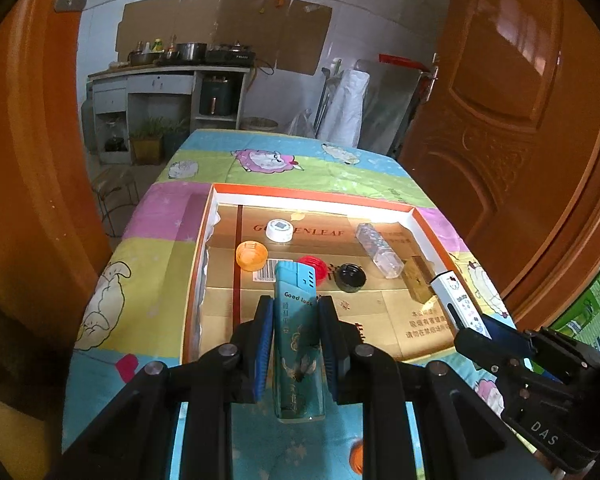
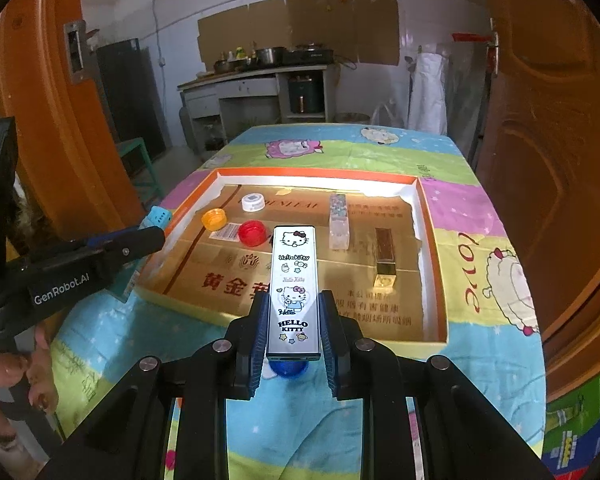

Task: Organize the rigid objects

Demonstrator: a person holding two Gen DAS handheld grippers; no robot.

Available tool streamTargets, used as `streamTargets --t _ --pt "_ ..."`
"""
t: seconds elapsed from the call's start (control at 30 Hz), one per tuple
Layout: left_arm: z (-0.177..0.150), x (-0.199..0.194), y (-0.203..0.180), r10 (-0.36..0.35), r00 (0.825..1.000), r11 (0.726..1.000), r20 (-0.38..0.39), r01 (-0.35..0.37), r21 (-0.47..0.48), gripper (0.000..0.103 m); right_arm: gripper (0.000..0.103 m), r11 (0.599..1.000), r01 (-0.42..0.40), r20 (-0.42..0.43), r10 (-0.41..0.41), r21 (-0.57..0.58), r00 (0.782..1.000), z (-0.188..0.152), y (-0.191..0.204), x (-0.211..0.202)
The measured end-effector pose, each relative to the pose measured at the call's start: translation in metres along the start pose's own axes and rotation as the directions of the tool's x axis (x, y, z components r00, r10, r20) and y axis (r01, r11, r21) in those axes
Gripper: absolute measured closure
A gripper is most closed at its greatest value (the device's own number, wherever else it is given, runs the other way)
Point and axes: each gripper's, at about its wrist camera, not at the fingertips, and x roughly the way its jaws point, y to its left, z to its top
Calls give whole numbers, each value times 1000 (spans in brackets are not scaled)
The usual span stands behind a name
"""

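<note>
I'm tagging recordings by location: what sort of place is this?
Probably a home kitchen or utility room: a counter bearing pots and a stove, wooden doors, a cloth-covered table.

Looks like a home kitchen: pots [image 1: 190, 51] and stove [image 1: 230, 56] on a counter [image 1: 168, 72], wooden doors [image 1: 512, 120], cartoon-sheet-covered table [image 1: 300, 160]

Your left hand-held gripper [image 1: 296, 344] and right hand-held gripper [image 2: 294, 336] are black linkages with silver rivets and ribbed blue pads [image 1: 262, 344]; white lettering marks their sides.
</note>
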Motion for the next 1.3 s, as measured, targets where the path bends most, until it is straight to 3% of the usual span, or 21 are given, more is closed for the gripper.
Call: streamTargets --t 0.67,1.3 --pt "10 54 6 0 997 1000 -81 -2 -14 80 78 1000 -16 -64 17 25 998 15 -22 60" --pt "8 81 11 12 990 1000 -137 -15 -19 80 78 1000 -21 -108 23 20 994 14 -25 88"
